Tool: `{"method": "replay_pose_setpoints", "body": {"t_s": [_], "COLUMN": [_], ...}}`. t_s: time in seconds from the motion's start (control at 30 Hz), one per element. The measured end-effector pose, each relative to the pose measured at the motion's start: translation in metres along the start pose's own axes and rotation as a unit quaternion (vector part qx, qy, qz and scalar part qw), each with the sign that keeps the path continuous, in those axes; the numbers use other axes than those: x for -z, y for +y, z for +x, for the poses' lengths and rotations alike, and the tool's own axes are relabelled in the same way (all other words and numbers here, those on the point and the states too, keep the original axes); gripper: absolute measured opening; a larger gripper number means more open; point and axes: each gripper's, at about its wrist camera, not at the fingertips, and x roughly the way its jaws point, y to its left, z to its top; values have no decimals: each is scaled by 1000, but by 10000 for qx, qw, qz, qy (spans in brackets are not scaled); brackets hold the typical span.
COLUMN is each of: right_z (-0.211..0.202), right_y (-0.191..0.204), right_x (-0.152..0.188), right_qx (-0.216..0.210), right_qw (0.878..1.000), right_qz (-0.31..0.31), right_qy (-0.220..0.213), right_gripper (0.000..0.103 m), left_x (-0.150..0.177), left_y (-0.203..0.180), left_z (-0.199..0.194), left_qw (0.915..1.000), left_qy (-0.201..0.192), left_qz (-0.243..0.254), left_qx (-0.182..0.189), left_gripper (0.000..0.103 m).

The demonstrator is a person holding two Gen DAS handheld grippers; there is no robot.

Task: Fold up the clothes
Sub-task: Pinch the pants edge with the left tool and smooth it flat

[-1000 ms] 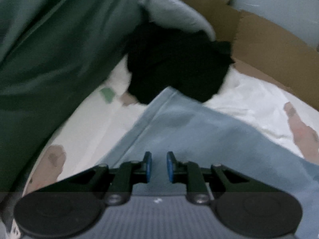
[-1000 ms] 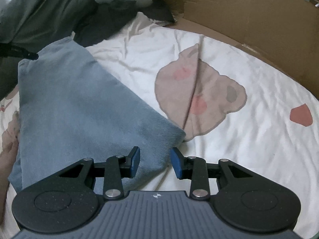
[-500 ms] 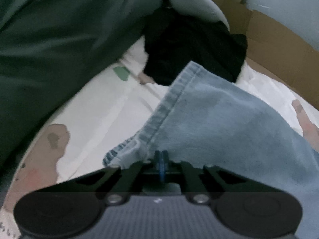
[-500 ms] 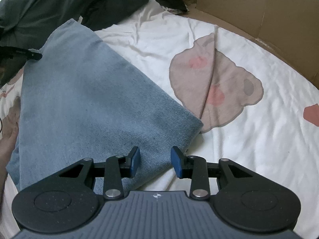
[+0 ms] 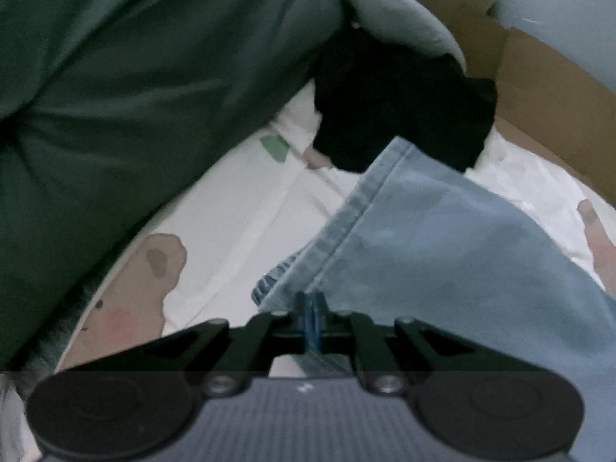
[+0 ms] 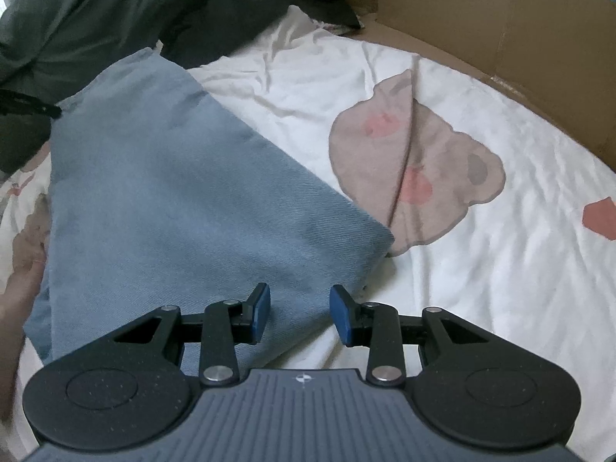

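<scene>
Light blue jeans (image 6: 184, 200) lie folded on a white sheet with a bear print. In the left wrist view the same jeans (image 5: 442, 238) fill the lower right, hem running up the middle. My left gripper (image 5: 311, 317) is shut on the hem edge, blue pads pressed together on the denim. The left gripper's tip (image 6: 38, 106) shows at the far left of the right wrist view, at the jeans' corner. My right gripper (image 6: 299, 313) is open over the near edge of the jeans, nothing between its fingers.
A dark green garment (image 5: 127, 88), a black one (image 5: 400, 107) and a grey one (image 5: 392, 19) are piled at the back. Cardboard walls (image 6: 500, 38) border the sheet on the far right. The bear print (image 6: 415, 169) lies right of the jeans. A hand (image 6: 19, 292) shows at the left edge.
My left gripper went from open above the denim to shut on the hem. The right gripper stayed open and drew slightly nearer the folded edge.
</scene>
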Motion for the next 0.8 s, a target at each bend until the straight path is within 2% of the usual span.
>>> {"method": "replay_pose_setpoints", "body": {"t_s": [0.27,0.37,0.47,0.57,0.6,0.7,0.8], "right_z": [3,1,-2,-3,-3,-2,-2], "right_y": [2,-1,-9,-13,-13,-13,-12], "right_x": [0,1,3,6,6,8,9], "right_qx": [72,2,-167,-263,-288,-363,-416], "right_qw": [9999,9997,9985,9972,9970,9966,9962], "right_qz": [48,208,504,685,692,713,726], "right_qy": [123,117,131,175,184,214,235], "right_gripper": [42,43,43,42,42,43,43], "left_x": [11,7,0,-10,-14,-22,-26], "left_y": [5,2,-4,-19,-27,-50,-65], "left_z": [25,15,-3,-12,-13,-6,9], "left_qw": [9998,9999,9999,9992,9984,9944,9928], "left_qy": [158,156,-100,-320,-374,-358,-261], "left_qz": [-15,-47,-81,94,202,467,512], "left_qx": [80,-5,33,208,379,875,1047], "left_gripper": [3,3,5,7,11,13,13]}}
